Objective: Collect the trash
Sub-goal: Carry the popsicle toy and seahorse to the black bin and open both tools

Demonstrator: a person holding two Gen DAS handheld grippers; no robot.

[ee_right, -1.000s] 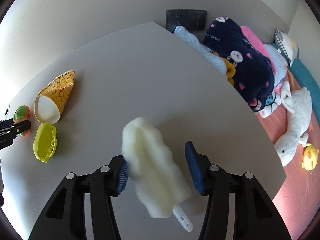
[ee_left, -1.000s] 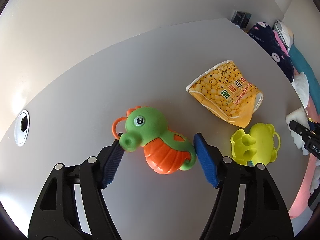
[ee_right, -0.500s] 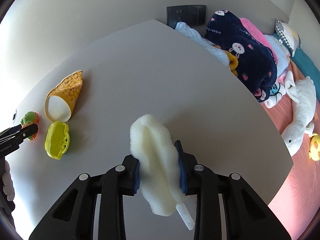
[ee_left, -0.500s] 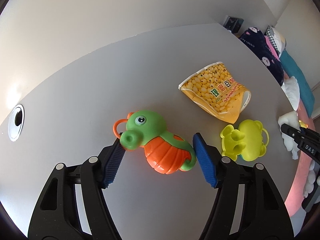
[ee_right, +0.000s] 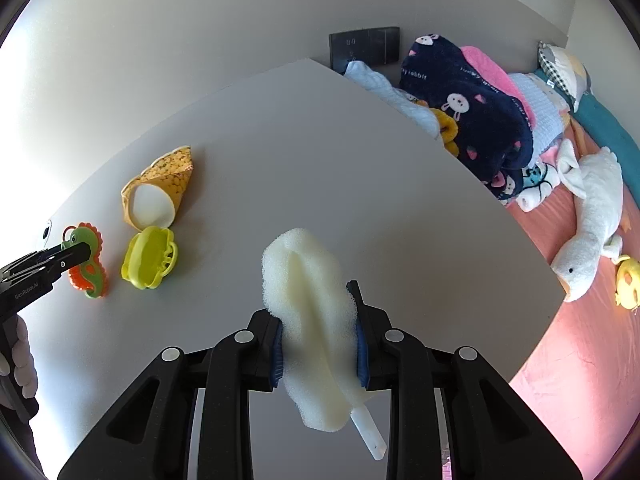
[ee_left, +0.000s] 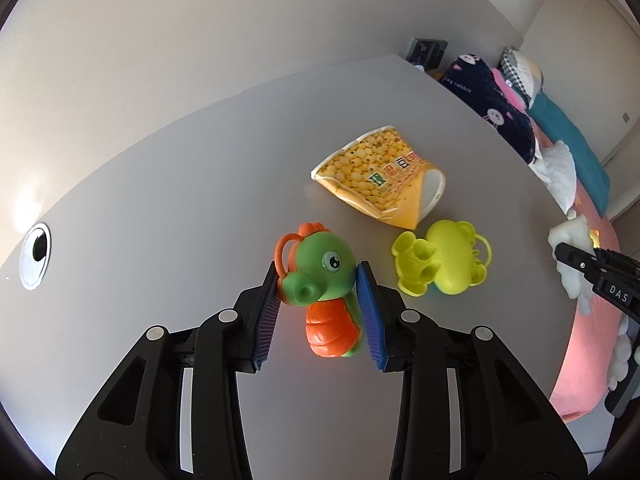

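Observation:
My left gripper point(ee_left: 318, 276) grips the head of a green and orange seahorse toy point(ee_left: 326, 332); its jaws are closing, both blue pads against the toy. An open yellow snack bag point(ee_left: 380, 178) and a yellow-green plastic toy point(ee_left: 440, 256) lie just beyond on the grey table point(ee_left: 160, 200). My right gripper point(ee_right: 316, 308) is closing on a pale yellow sponge brush point(ee_right: 304, 280), pads squeezing its sides and a white handle sticking out below. In the right wrist view the left gripper point(ee_right: 76, 254), seahorse toy point(ee_right: 90, 276), snack bag point(ee_right: 160, 192) and yellow-green toy point(ee_right: 150, 256) sit at far left.
A round cable hole point(ee_left: 35, 254) sits in the table at far left. Past the table's right edge is a bed with piled blankets point(ee_right: 480, 120) and a white goose plush point(ee_right: 592, 216). A gloved hand point(ee_right: 20, 356) holds the left gripper.
The left jaws closed from wide apart onto the seahorse's head, and the toy turned more upright. The right jaws closed on the sponge brush and raised it off the table.

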